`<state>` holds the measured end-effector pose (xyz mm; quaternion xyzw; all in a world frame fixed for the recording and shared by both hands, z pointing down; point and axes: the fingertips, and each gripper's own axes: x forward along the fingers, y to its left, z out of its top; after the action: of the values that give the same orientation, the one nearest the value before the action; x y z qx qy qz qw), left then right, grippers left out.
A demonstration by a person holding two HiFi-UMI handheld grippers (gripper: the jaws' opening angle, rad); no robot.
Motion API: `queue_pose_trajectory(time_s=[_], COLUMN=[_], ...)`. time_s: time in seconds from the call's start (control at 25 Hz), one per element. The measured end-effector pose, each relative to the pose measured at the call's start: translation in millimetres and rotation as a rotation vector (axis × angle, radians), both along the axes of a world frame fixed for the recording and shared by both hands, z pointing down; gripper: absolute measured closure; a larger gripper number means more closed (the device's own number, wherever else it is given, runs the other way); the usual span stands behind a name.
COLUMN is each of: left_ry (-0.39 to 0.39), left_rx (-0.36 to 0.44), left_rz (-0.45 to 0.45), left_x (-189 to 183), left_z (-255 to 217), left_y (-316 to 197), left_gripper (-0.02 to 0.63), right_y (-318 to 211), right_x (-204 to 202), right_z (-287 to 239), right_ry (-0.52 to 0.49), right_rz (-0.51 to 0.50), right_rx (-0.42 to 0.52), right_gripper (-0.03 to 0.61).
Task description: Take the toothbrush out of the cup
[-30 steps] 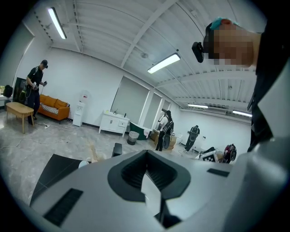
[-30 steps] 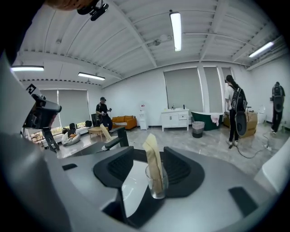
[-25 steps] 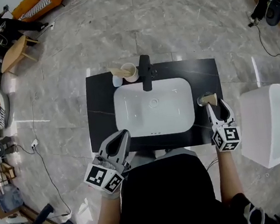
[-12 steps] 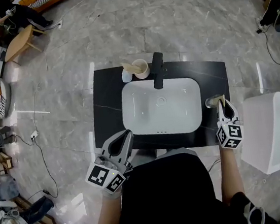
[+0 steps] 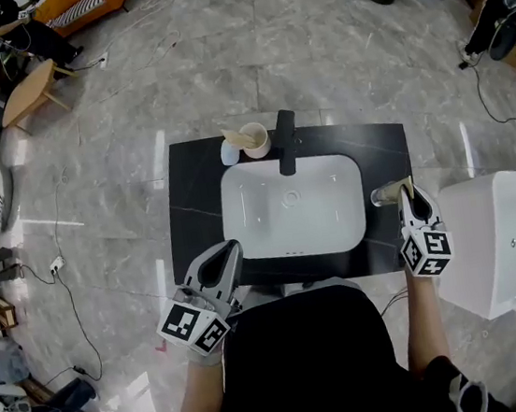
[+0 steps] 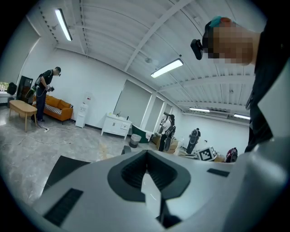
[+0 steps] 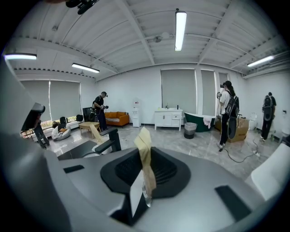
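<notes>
At the counter's right edge, the right hand-held gripper is closing its jaws on the tan toothbrush, which is in the clear cup. Best draw it straight along its handle, slowly, so the cup neither tips nor rides up. The left hand-held gripper hangs shut and empty.

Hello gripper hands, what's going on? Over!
Left gripper shut, empty. Right gripper closing, toothbrush between its jaws. Toothbrush not yet out of clear cup. Nothing blocking.
</notes>
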<state>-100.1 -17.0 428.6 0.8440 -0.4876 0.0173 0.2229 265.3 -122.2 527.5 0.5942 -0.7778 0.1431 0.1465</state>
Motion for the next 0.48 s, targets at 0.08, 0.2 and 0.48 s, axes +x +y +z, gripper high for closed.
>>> queue_pose_trajectory(time_s=[0.08, 0.2, 0.48], left_ry=[0.001, 0.009, 0.028], left_rx=[0.007, 0.017, 0.018], left_rz=[0.005, 0.017, 0.029], left_x=[-1, -4, -16], left_z=[-1, -3, -1], left_y=[-3, -9, -24], left_gripper=[0.592, 0.592, 0.592], right_y=[0, 1, 6], right_x=[-1, -4, -29], right_z=[-17, -43, -104], right_ry=[0.002, 0.013, 0.03], right_rz=[-0.006, -0.015, -0.074], right_rx=[0.01, 0.026, 0.072], right_gripper=[0.511, 0.511, 0.511])
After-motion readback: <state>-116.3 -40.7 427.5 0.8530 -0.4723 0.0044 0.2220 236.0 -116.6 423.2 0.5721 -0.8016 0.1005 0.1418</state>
